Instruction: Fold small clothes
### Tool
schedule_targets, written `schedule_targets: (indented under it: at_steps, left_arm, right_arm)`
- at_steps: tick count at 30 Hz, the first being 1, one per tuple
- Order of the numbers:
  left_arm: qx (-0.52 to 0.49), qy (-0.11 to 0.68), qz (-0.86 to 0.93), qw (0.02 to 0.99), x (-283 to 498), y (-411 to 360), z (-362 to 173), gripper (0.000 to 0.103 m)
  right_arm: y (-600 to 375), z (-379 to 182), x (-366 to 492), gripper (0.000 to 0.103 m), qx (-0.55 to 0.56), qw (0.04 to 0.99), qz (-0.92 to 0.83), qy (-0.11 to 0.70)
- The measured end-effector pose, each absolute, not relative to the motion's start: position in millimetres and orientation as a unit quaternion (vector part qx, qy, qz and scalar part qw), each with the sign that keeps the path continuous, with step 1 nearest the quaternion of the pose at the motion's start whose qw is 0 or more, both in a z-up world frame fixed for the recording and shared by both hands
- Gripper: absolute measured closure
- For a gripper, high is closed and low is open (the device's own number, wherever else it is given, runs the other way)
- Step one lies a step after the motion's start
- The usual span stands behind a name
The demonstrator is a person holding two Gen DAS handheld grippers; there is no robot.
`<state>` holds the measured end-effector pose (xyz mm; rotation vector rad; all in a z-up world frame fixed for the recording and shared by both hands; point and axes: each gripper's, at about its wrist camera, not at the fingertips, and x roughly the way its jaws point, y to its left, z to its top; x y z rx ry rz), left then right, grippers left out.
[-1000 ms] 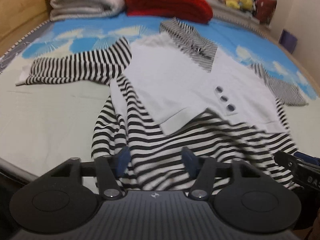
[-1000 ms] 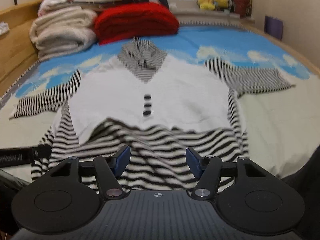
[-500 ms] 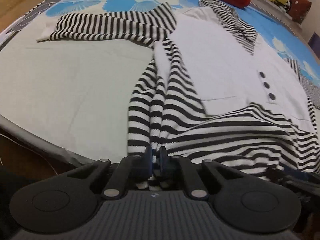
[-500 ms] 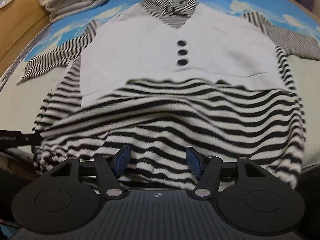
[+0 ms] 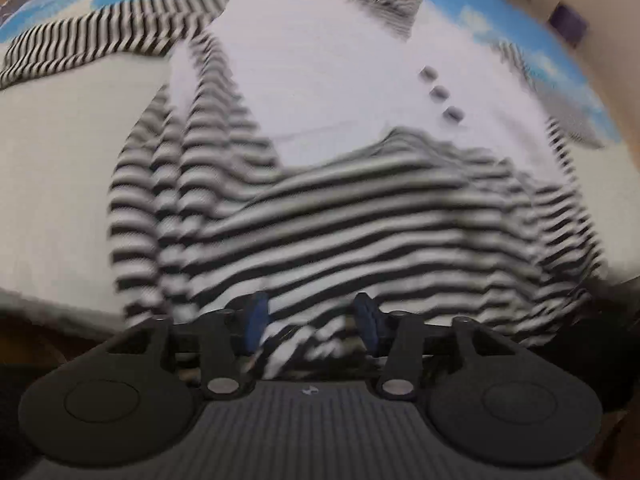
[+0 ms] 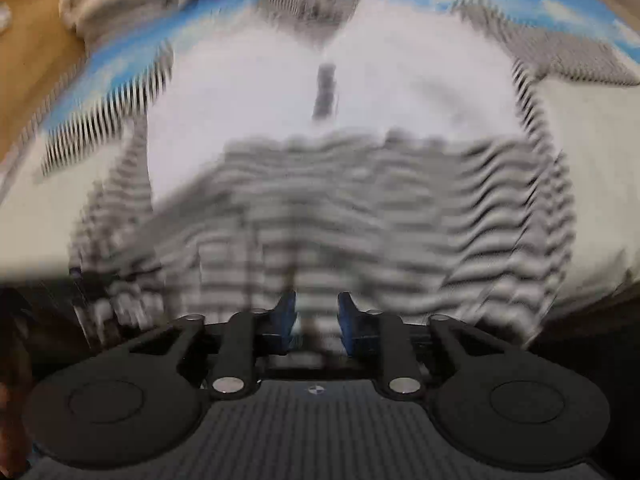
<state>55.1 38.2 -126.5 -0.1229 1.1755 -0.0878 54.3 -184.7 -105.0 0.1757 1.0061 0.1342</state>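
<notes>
Striped sweater (image 5: 320, 216) lies spread on the bed (image 5: 60, 184), hem at the lower frame edge, collar at the top — long axis running away from both claws. Left gripper (image 5: 310, 316) has just been opening, hem between its parted jaws. Right gripper (image 6: 316, 314) has just been narrowing — hem fabric in its gap, unpinched.

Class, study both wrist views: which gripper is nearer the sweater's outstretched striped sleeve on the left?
Left. The left gripper sits at the hem's left end, below that sleeve; the right gripper is nearer mid-hem.
</notes>
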Motion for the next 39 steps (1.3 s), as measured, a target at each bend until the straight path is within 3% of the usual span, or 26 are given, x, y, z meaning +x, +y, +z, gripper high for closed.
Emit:
schedule_targets:
  at_steps: [2, 6, 9, 14, 18, 21, 25, 29, 32, 35, 37, 39]
  left_arm:
    - [-0.040, 0.543, -0.038, 0.838, 52.3, 34.9, -120.1, 0.056]
    - [-0.026, 0.495, -0.016, 0.868, 51.7, 31.3, -100.5, 0.056]
    - [-0.034, 0.470, 0.022, 0.882, 60.3, 38.2, -90.9, 0.052]
    - [-0.045, 0.458, 0.055, 0.886, 69.5, 53.5, -83.3, 0.048]
    - [-0.054, 0.486, 0.066, 0.870, 73.7, 63.8, -93.3, 0.047]
    - [-0.054, 0.517, 0.091, 0.850, 74.2, 72.0, -105.4, 0.047]
    - [-0.035, 0.495, 0.105, 0.862, 71.2, 72.7, -98.4, 0.047]
    - [-0.043, 0.456, 0.080, 0.886, 67.5, 69.3, -80.1, 0.046]
    - [-0.056, 0.484, 0.070, 0.871, 71.2, 69.1, -90.2, 0.045]
    - [-0.093, 0.536, 0.078, 0.836, 74.8, 78.4, -111.4, 0.046]
    - [-0.090, 0.523, 0.081, 0.843, 73.4, 79.5, -106.6, 0.046]
    - [-0.074, 0.493, 0.075, 0.864, 71.2, 74.1, -92.0, 0.046]
  right_arm:
    - [-196.8, -90.7, 50.0, 0.055, 0.079, 0.898, 0.031, 0.432]
    - [-234.0, -81.0, 47.5, 0.052, 0.096, 0.914, -0.080, 0.387]
    - [-262.7, -92.3, 50.3, 0.046, 0.116, 0.892, -0.142, 0.412]
    - [-275.4, -127.3, 58.6, 0.046, 0.152, 0.843, -0.144, 0.496]
    - [-271.9, -118.2, 57.3, 0.094, 0.150, 0.854, -0.125, 0.482]
    - [-279.4, -113.6, 48.6, 0.096, 0.132, 0.854, -0.160, 0.476]
    - [-276.5, -113.4, 46.9, 0.094, 0.104, 0.853, -0.168, 0.483]
    - [-260.7, -98.3, 48.4, 0.080, 0.065, 0.890, -0.169, 0.418]
    - [-249.1, -84.3, 43.8, 0.070, 0.045, 0.920, -0.133, 0.367]
    - [-242.6, -100.7, 52.7, 0.069, 0.051, 0.903, -0.091, 0.416]
    - [-245.1, -123.7, 57.9, 0.070, 0.058, 0.868, -0.097, 0.483]
    - [-249.8, -123.3, 56.8, 0.070, 0.076, 0.867, -0.111, 0.479]
